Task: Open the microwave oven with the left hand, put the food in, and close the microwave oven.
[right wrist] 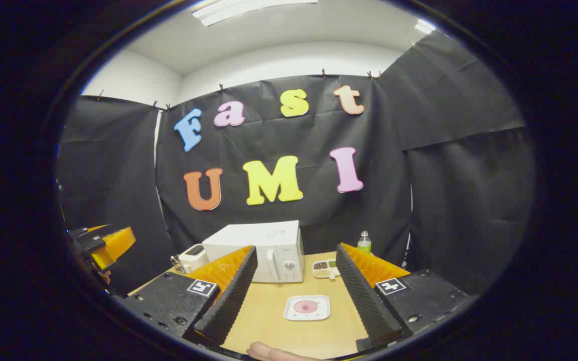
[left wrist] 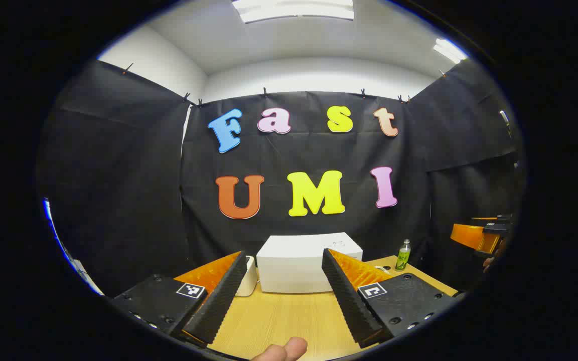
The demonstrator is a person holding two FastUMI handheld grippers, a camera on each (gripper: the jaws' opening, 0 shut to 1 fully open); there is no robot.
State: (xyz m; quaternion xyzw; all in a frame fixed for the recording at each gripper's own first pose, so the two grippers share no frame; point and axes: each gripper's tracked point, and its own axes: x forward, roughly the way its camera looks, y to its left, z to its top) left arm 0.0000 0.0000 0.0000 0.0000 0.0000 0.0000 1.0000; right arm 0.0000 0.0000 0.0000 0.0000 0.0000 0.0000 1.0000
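A white microwave oven (left wrist: pixel 305 263) (right wrist: pixel 259 248) stands at the back of the wooden table (right wrist: pixel 294 331), its door shut, with a handle and a knob on the front in the right gripper view. A white square plate with a pink piece of food (right wrist: pixel 307 307) lies on the table in front of it. My left gripper (left wrist: pixel 281 296) is open, held well short of the microwave oven. My right gripper (right wrist: pixel 296 296) is open too, above the table with the plate between its fingers farther off. The other gripper (right wrist: pixel 103 243) (left wrist: pixel 482 235) shows at the edge of each view.
A white toaster (right wrist: pixel 192 256) (left wrist: pixel 247 278) stands left of the microwave oven. A small green bottle (right wrist: pixel 364 242) (left wrist: pixel 403 254) is at the back right. A divided white dish with grains (right wrist: pixel 325 268) lies right of the microwave oven. A fingertip (left wrist: pixel 281 350) shows at the bottom.
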